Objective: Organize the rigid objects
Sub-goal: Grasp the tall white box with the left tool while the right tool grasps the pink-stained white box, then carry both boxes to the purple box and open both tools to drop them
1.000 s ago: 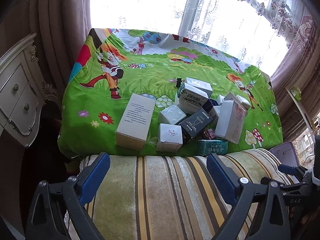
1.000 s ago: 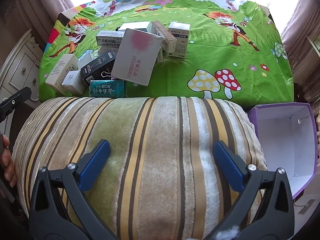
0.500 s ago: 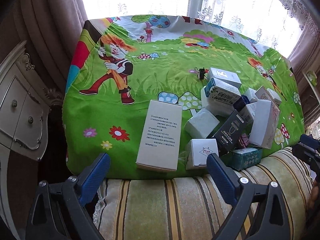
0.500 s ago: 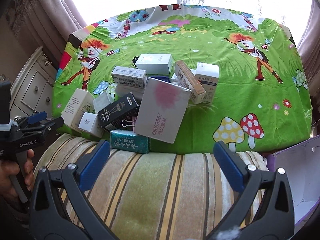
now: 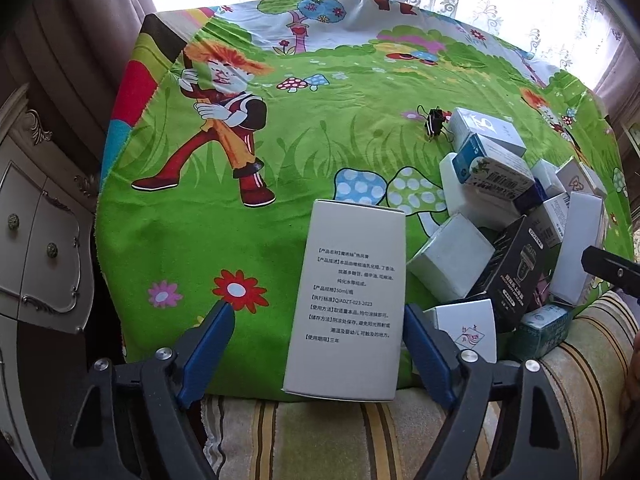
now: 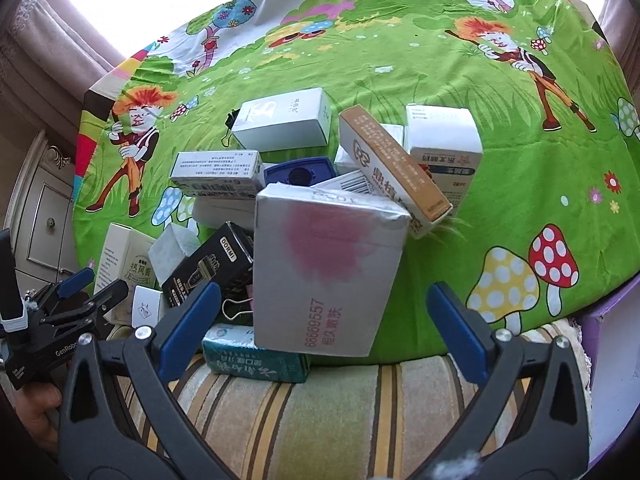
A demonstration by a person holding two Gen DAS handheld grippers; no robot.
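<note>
Several small cartons lie heaped on a green cartoon tablecloth [image 5: 280, 152]. A tall grey carton with printed text [image 5: 348, 300] lies at the near edge between the fingers of my left gripper [image 5: 316, 356]. Its jaws are closing; the right pad is almost on the carton and the left pad stands clear. My right gripper [image 6: 324, 328] is open, with a grey carton smeared pink [image 6: 328, 268] between its fingers and untouched. Around that carton lie a black carton [image 6: 212, 264], a teal one [image 6: 256, 356] and an orange-edged one [image 6: 392, 164]. The left gripper [image 6: 80, 296] also shows at the lower left of the right wrist view.
A striped cushion [image 6: 320, 420] runs along the table's near edge under both grippers. An open purple box [image 6: 612, 380] stands at the right, a white dresser [image 5: 36, 248] at the left. Binder clips [image 5: 434, 122] lie among the cartons. Curtains and a bright window are behind.
Both grippers moved forward over the cushion and down toward the heap. The left jaws narrowed around the tall grey carton. The pink-smeared carton now lies between the right fingers.
</note>
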